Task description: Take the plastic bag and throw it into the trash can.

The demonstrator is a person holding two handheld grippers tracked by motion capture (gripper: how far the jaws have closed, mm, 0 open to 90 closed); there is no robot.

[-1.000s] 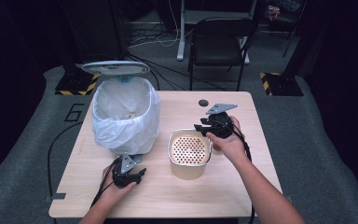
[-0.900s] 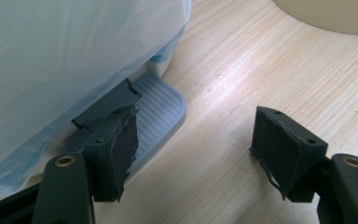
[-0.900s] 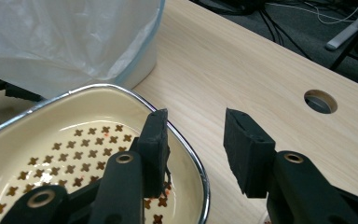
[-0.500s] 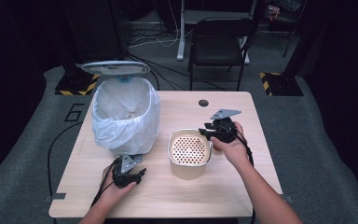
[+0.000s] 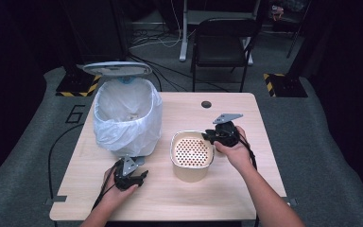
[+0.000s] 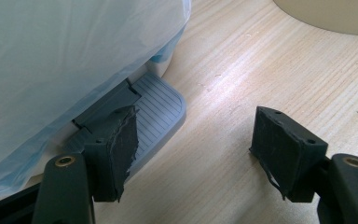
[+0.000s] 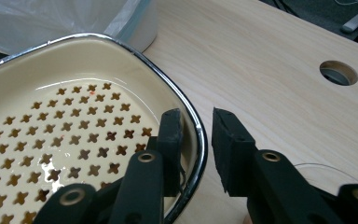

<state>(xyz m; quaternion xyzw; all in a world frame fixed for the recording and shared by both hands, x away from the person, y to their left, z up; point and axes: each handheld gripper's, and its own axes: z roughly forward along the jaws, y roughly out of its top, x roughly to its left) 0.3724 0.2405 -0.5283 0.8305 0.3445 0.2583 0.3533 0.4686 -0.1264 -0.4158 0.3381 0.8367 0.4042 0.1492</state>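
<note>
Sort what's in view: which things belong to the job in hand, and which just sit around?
In the job: cream strainer container, right gripper straddling its rim, pedal bin, left gripper by its pedal.
Lying about: chair, floor cables.

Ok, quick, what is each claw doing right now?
Left claw: open, empty, beside the bin pedal.
Right claw: jaws astride the container rim, with a gap showing; not clamped.

Glossy enamel colander [image 7: 74, 135], matt wooden table [image 7: 270, 60]
</note>
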